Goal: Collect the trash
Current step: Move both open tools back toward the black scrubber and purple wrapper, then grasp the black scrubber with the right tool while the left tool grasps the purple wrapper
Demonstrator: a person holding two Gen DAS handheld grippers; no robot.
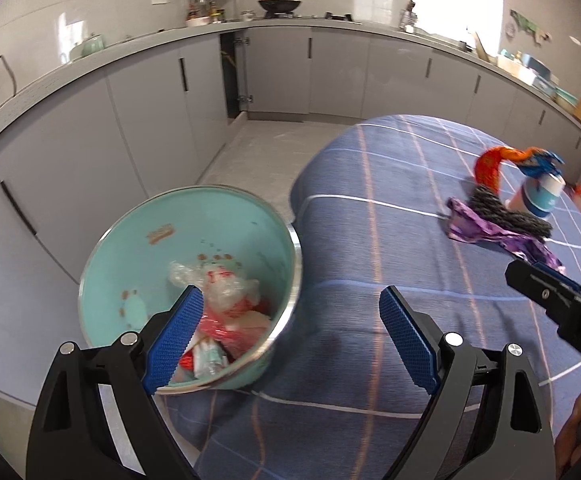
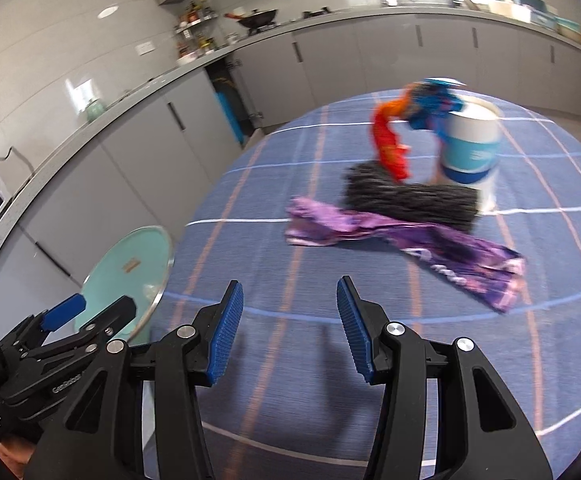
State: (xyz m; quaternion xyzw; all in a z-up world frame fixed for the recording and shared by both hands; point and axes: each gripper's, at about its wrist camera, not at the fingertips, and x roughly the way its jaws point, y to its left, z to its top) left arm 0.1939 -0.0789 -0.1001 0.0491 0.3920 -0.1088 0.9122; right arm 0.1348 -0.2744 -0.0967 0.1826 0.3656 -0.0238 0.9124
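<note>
My left gripper [image 1: 290,294] is open and empty, its left finger over the teal bin [image 1: 130,248] beside the table. Crumpled plastic and red wrappers [image 1: 226,312] lie in the bin. On the blue plaid cloth, a purple wrapper [image 2: 410,240] lies flat in front of a dark grey knitted piece [image 2: 410,200]. Behind them stands a blue-and-white cup [image 2: 470,148] with an orange-red wrapper [image 2: 390,148] and a blue wrapper [image 2: 430,100] hanging from it. My right gripper [image 2: 289,286] is open with nothing between its pads, short of the purple wrapper [image 1: 486,232].
The cloth-covered table [image 1: 370,220] has a rounded edge next to the bin [image 2: 130,264]. Grey kitchen cabinets [image 1: 138,100] and a counter with a wok [image 1: 278,4] run along the back. Floor [image 1: 262,148] shows between the table and the cabinets.
</note>
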